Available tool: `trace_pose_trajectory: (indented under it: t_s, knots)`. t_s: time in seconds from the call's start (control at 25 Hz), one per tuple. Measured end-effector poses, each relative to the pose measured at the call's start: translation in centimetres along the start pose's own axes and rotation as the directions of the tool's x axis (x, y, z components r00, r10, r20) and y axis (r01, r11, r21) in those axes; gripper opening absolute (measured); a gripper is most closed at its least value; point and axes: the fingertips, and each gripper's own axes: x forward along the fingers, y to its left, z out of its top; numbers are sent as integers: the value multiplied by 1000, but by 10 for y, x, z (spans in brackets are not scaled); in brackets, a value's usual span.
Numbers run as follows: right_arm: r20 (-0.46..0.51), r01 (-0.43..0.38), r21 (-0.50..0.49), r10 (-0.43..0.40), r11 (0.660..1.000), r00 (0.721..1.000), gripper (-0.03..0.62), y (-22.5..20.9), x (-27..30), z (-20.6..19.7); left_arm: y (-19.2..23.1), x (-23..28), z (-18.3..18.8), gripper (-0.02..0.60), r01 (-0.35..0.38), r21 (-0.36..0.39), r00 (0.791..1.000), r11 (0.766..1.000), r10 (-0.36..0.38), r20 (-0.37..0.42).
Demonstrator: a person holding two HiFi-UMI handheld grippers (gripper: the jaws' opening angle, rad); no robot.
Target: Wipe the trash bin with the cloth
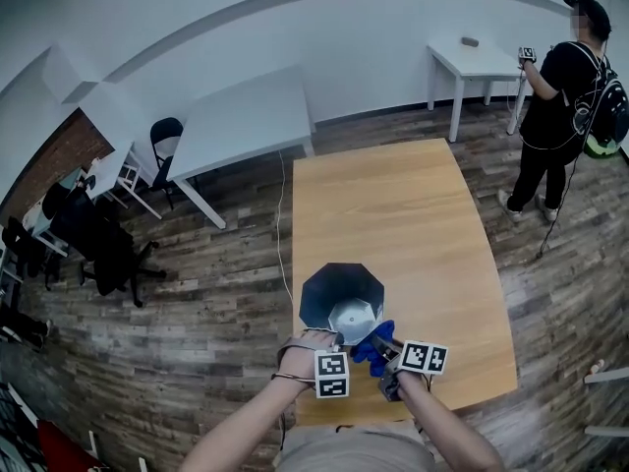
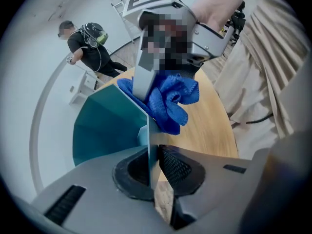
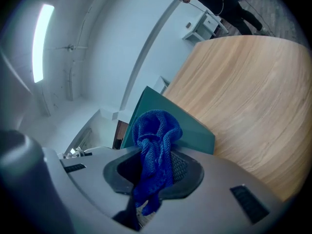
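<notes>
— Blue cloth (image 3: pixel 155 143): held by what?
— Right gripper (image 3: pixel 153 172). Its jaws are clamped on a bunched fold, and the loose end stands up past the tips.
— Trash bin?
— The teal trash bin (image 1: pixel 322 298) stands upright at the near end of the wooden table (image 1: pixel 393 205), mouth up. The left gripper (image 2: pixel 152 168) points steeply down, jaws closed on the thin wall of the near rim, one pad inside and one outside.
— Which way does the bin lie from the cloth?
— Directly ahead of the right jaws. In the right gripper view a rim panel runs crosswise just beyond the tips, with the cloth at its top edge. I cannot tell whether it presses there. In the left gripper view the cloth sits on the same rim, further along from the clamped spot.
— Judgement?
— Wiping falls to the right hand, since it carries the cloth. The stroke should probably follow the rim's edge away from the left jaws while they steady the bin. Risk: the bin tipping if that hold slips.
</notes>
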Motion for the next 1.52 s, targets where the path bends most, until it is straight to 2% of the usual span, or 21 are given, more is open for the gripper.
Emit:
trace_pose_trajectory:
  t_s: [0.28,0.48,0.72,1.04,1.32,1.4,1.52]
  knots:
    - [-84,49,-9,-50,999,995,78,-51,34,-19,4,4,2,40,6,-12,999,1000,-6,31]
    - [-154,61,-51,-69,997,986,78,-101,61,-42,5,4,3,40,8,18,999,1000,-8,33]
    - [-234,106,-157,-141,982,962,78,-148,89,-63,7,6,2,40,14,30,999,999,-15,42]
    - [-282,236,-189,-283,953,917,78,-190,111,-80,8,8,4,40,14,22,999,1000,-15,38]
    - [-279,256,-297,-340,920,898,80,-182,94,-79,2,8,0,40,9,19,999,1000,-10,30]
    - [-261,231,-310,-316,922,912,78,-162,72,-73,-2,7,-2,40,10,17,999,1000,-10,35]
    - [-215,128,-290,-195,948,957,80,-105,38,-51,-2,6,-3,40,-2,9,1000,1000,2,31]
